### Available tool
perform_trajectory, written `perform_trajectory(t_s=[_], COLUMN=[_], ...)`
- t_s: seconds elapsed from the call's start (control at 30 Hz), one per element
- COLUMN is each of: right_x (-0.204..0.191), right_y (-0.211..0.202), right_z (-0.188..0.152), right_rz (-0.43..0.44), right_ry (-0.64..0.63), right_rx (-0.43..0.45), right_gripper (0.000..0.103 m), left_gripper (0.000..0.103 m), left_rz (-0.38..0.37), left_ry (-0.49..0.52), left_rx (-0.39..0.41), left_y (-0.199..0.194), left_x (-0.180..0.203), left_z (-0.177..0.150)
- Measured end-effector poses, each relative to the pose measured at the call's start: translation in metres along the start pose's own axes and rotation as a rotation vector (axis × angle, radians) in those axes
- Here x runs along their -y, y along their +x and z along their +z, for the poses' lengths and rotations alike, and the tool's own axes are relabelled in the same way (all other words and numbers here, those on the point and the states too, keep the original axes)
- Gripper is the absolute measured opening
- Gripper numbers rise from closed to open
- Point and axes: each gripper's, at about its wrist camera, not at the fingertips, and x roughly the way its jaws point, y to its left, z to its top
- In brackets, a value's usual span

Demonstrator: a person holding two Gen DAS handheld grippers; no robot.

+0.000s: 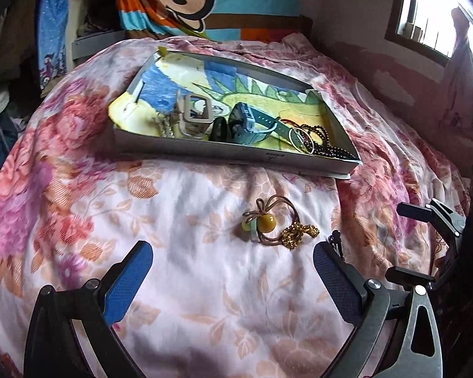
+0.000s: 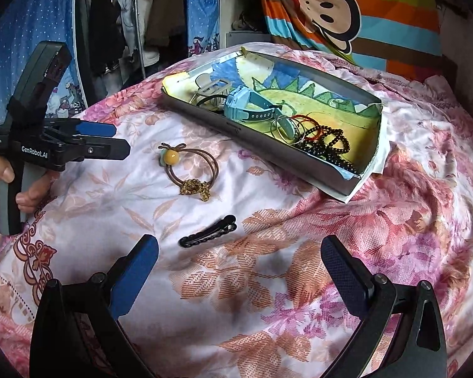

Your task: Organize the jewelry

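Black hair clip (image 2: pixel 208 231) lies just ahead of right gripper (image 2: pixel 240 263) — jaws wide, empty; long axis left-right, slightly tilted. Left gripper (image 1: pixel 233 263), also wide, sits farther off.

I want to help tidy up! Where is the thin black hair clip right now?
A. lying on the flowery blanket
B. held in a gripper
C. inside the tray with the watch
A: the thin black hair clip lies on the flowery blanket, outside the grey tray, ahead of the open right gripper.
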Motion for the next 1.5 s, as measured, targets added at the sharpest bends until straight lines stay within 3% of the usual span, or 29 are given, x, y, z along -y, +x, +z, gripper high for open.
perform_trajectory(t_s=[0.63, 1.03, 1.5], right_x=[-0.001, -0.007, -0.010], right_y=[0.028, 0.039, 0.054], right_z=[0.006, 0.007, 0.009], right_rz=[0.063, 0.084, 0.117], right_ry=[-0.053, -0.072, -0.072], right_rx=[-0.059, -0.075, -0.111], right_gripper=[0.101, 0.101, 0.101], left_gripper=[0.102, 0.083, 0.054], left_rz=[-0.045, -0.199, -0.249], left_ry=[-0.045, -0.010, -0.052], left_rx=[-0.030, 0.016, -0.039], left_y=[0.023, 0.027, 0.053], left_x=[-0.009, 0.000, -0.005], left_z=[0.003, 0.008, 0.012])
